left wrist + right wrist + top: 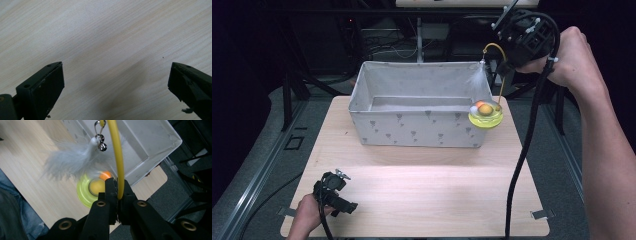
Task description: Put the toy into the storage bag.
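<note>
Hanging from the right tongs [117,191], cat toy [485,115] beside fabric bin [412,131].

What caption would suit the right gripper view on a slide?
Right gripper clamps the yellow wand of a feathered cat toy with a lime-green round base beside a grey fabric box.
</note>
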A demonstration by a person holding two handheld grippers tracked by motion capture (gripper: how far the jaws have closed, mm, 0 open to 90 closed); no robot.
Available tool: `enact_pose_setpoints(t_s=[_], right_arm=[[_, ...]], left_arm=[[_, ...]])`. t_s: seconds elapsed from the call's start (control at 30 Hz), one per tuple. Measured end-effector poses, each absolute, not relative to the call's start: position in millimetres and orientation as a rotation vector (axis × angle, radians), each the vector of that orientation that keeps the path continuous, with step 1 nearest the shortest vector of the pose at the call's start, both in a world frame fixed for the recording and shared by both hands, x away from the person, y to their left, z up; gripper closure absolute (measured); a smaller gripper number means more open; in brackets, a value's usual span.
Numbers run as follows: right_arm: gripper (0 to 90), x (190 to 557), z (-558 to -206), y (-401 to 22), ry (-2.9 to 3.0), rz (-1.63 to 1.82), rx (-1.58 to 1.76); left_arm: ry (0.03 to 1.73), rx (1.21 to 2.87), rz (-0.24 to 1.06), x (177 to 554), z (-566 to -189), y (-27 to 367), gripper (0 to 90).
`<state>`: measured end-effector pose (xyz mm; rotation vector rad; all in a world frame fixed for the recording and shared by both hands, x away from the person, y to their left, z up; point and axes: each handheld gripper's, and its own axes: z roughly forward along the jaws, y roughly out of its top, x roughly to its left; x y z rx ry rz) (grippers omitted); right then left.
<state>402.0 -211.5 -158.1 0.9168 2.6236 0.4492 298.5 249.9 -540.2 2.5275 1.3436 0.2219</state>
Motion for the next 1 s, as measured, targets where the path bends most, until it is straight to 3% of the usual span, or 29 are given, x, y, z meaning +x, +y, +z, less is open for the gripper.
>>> enact_pose_setpoints(t_s=[0.6, 1.0], right_arm=[[88.2, 435.1, -141.5, -207.9, 2.562, 0.494, 0.974], [88.2, 463.5, -151.9, -203.6, 2.535, 0.51, 1.027]], left_arm=[[1.342, 2.516, 0.229, 298.9, -539.8, 250.4, 0.7], [1.336, 2.529, 0.226, 297.9, -540.9, 249.3, 0.7]])
